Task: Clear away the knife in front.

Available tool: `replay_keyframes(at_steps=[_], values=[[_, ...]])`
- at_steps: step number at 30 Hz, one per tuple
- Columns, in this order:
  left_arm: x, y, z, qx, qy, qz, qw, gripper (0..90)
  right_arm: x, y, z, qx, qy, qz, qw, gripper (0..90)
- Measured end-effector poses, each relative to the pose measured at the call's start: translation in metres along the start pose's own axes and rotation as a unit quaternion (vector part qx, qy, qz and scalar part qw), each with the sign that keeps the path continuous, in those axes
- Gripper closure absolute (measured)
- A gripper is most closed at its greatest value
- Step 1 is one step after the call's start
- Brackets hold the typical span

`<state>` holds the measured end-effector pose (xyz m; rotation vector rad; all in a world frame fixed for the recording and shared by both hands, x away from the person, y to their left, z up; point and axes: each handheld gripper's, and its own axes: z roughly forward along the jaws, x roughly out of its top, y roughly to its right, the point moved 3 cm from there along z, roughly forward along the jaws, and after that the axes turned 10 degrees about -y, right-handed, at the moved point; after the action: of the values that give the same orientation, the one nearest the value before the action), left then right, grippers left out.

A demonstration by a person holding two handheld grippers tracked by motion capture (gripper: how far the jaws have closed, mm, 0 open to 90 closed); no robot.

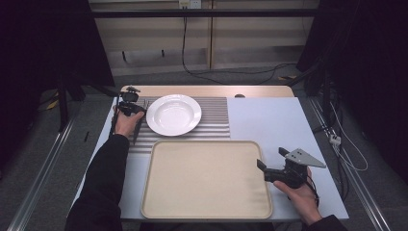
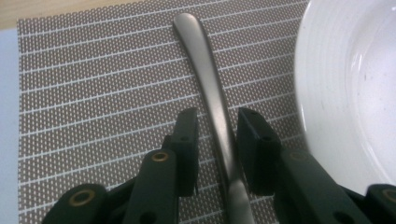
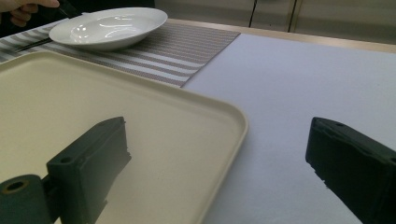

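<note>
No readable text, labels, brands or nos. anywhere. White plate (image 1: 173,114), beige tray (image 1: 207,179), striped mat (image 1: 216,120), metal utensil handle (image 2: 210,84) and both grippers' black jaws all plain, unmarked. Wall fittings at top of high view too small to read.

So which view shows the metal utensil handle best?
The left gripper view: the handle lies on the striped placemat between the open left gripper jaws. The high view gives a dark sliver; the right gripper view a distant strip.
</note>
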<state>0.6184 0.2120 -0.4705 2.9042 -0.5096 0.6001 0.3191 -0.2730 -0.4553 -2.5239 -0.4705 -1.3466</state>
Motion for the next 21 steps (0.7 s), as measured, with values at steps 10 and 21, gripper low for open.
replay_keyframes(at_steps=[10,21], values=[[0.0023,0.0025,-0.0024,0.005,-0.037,0.018,0.9991,79.8,-0.0005,-0.0008,0.0007,0.001,-0.003,-0.004,1.0000,5.7],[0.0004,0.0003,-0.0049,-0.007,-0.055,0.021,0.9983,78.6,-0.0004,-0.0011,0.0018,0.002,-0.005,-0.005,1.0000,5.7]])
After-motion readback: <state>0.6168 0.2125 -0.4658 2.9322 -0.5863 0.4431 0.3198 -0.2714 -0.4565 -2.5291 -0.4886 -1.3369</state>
